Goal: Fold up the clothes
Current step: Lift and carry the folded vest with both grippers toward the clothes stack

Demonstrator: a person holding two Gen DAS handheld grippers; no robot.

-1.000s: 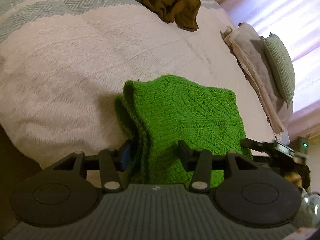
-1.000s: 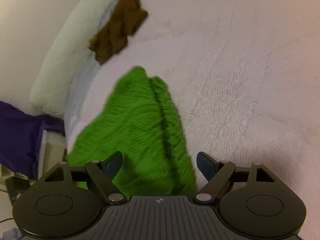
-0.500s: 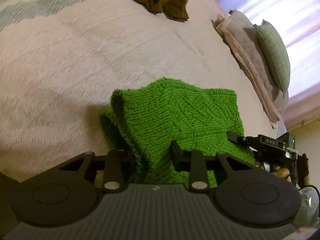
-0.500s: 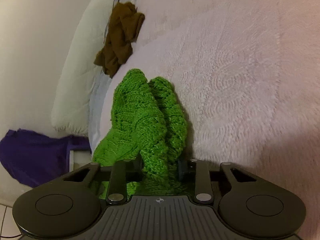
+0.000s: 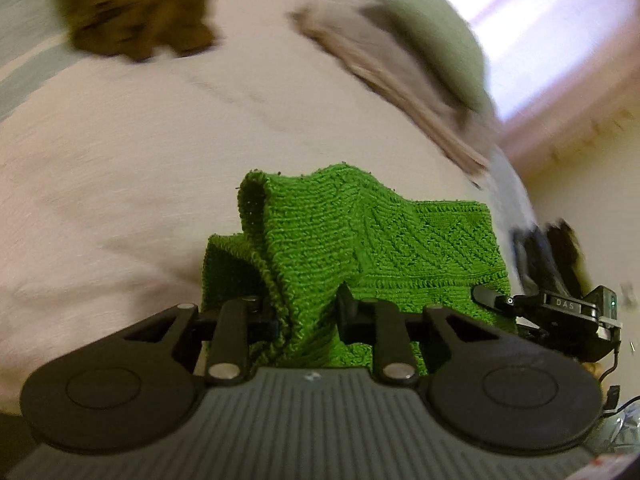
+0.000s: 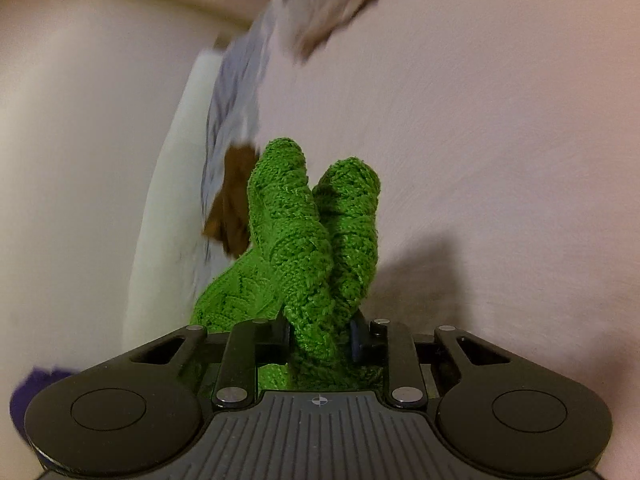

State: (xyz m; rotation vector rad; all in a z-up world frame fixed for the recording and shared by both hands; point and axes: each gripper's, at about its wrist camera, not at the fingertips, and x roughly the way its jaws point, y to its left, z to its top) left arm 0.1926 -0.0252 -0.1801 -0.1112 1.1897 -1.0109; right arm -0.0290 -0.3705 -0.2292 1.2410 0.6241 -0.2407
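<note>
Lifted since a moment ago, the green knit sweater [image 5: 360,240] hangs bunched between left gripper [image 5: 308,316] and right gripper [image 6: 320,336], both clamped on it, probably mid-fold, needing laying flat ahead.

Brown garment [image 5: 136,16] and pillows [image 5: 436,40] motion-blurred

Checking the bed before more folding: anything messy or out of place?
The brown garment lies crumpled and unfolded at the far end of the bed. The green knit is bunched where both tongs pinch it.
</note>
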